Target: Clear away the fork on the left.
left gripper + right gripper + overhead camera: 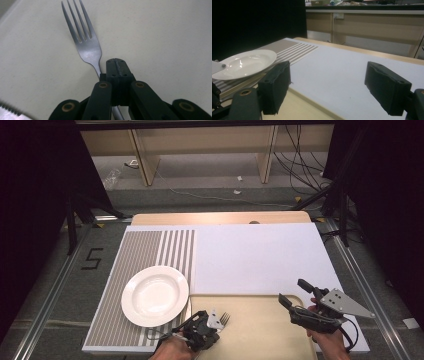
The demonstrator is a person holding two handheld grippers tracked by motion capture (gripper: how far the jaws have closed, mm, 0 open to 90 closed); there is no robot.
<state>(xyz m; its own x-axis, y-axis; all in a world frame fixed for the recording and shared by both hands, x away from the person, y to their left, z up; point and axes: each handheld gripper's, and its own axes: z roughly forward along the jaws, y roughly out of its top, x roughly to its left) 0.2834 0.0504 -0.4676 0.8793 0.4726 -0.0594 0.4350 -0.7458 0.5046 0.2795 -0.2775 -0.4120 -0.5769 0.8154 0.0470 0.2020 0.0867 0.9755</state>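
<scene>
- High view, nearest edge: left gripper point(212, 319) sits low at about 6 o'clock of the table, over the beige tray point(260, 330), person's hand behind it.
- Left gripper view: jaws pressed together, and the fork point(86, 47) neck runs just beside and under them, at the left of the closed tips. Tines point away, toward 11 o'clock. Cannot tell if the handle is truly pinched or just lying under the jaws; fork looks flat on the tray.
- Serrated edge at the bottom-left corner of that view, maybe a knife, too little to tell.
- Right gripper point(296, 292) at 5 o'clock of the table, raised over the tray's right end, jaws wide apart, nothing between them.
- Right gripper view: its two pads frame bare white board point(342, 75), so it is idle.
- White plate point(155, 295) at 8 o'clock on the striped placemat point(135, 255), just left of the tray, empty.
- Farther off: white board covers the right half, wooden table edge point(220, 218) at 12 o'clock.
- Progress guess: early. Looks like a place setting; plate is set, fork not yet off the tray. Left: lift fork, lay it beside the plate.
</scene>
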